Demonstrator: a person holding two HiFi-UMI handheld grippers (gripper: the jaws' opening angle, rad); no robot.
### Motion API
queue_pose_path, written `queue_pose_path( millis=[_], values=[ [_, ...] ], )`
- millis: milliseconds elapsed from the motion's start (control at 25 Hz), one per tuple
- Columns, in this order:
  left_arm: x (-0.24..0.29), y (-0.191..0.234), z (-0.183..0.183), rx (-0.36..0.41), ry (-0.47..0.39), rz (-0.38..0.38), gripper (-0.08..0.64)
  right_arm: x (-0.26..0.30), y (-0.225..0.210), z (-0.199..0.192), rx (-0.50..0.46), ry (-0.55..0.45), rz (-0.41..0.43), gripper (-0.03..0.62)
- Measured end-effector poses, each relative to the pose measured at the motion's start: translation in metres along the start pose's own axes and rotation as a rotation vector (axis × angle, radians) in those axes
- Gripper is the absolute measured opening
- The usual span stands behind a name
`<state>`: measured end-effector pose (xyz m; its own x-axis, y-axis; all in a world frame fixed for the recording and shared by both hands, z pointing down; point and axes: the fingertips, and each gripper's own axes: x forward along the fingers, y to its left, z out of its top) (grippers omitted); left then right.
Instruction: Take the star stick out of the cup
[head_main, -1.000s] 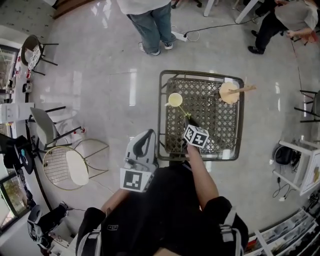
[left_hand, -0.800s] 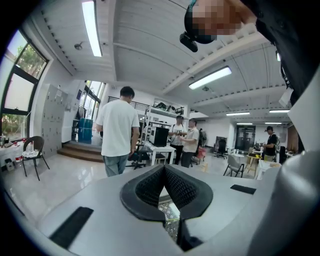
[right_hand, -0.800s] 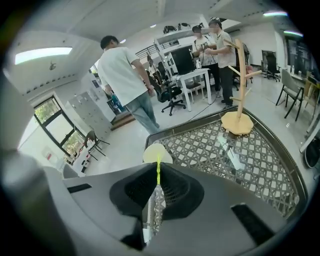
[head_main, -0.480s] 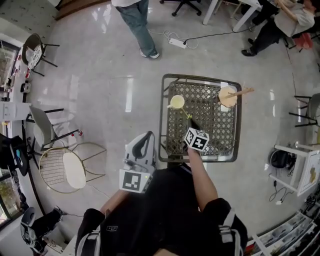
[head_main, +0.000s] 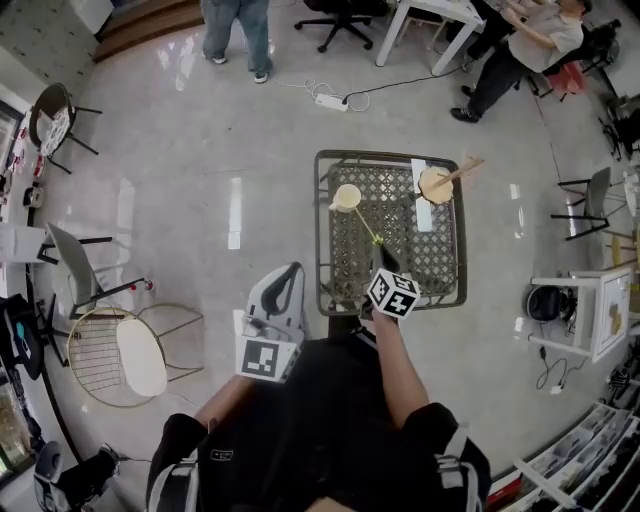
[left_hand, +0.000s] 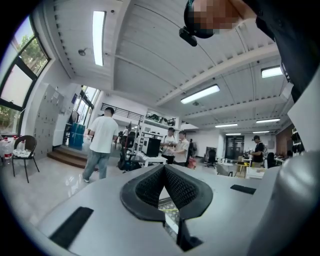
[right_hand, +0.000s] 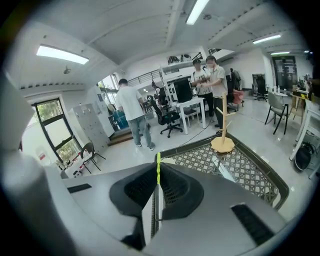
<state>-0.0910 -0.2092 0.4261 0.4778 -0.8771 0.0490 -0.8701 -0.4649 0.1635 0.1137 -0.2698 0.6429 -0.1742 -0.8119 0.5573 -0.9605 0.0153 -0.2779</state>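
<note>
A pale yellow cup (head_main: 346, 197) stands at the far left of the lattice table (head_main: 445, 270). The thin yellow-green star stick (head_main: 366, 227) slants from the cup towards me. My right gripper (head_main: 377, 251) is over the table's near half, shut on the stick's near end. In the right gripper view the stick (right_hand: 158, 169) is pinched between the dark pads of that gripper (right_hand: 158, 176) and pokes out past them. My left gripper (head_main: 283, 290) hangs left of the table, off its edge. In the left gripper view it (left_hand: 164, 170) is shut on nothing and points out into the room.
A wooden stand (head_main: 437, 184) with a slanted peg sits at the table's far right corner (right_hand: 222, 144), beside a white strip (head_main: 419, 195). A round wire chair (head_main: 125, 350) stands to my left. People stand and sit beyond the table, and a power strip (head_main: 327, 101) lies on the floor.
The head view has drifted, so the table sits slightly higher and smaller. The person beyond the table walked off to the far left. My right gripper stays at the stick, my left stays put.
</note>
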Motion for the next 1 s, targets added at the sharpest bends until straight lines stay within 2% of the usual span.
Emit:
queue_pose_path(
  millis=[320, 640, 1000],
  values=[
    [-0.047, -0.011, 0.002, 0.000, -0.019, -0.086, 0.015, -0.098, 0.043, 0.023, 0.004, -0.184, 0.003, 0.021],
    [-0.059, -0.040, 0.009, 0.012, -0.044, -0.128, 0.015, -0.176, 0.063, 0.052, -0.017, -0.338, 0.040, 0.021],
    [-0.065, -0.062, 0.004, 0.020, -0.030, -0.108, 0.015, -0.223, 0.061, 0.048, -0.024, -0.380, 0.073, 0.021]
  ],
)
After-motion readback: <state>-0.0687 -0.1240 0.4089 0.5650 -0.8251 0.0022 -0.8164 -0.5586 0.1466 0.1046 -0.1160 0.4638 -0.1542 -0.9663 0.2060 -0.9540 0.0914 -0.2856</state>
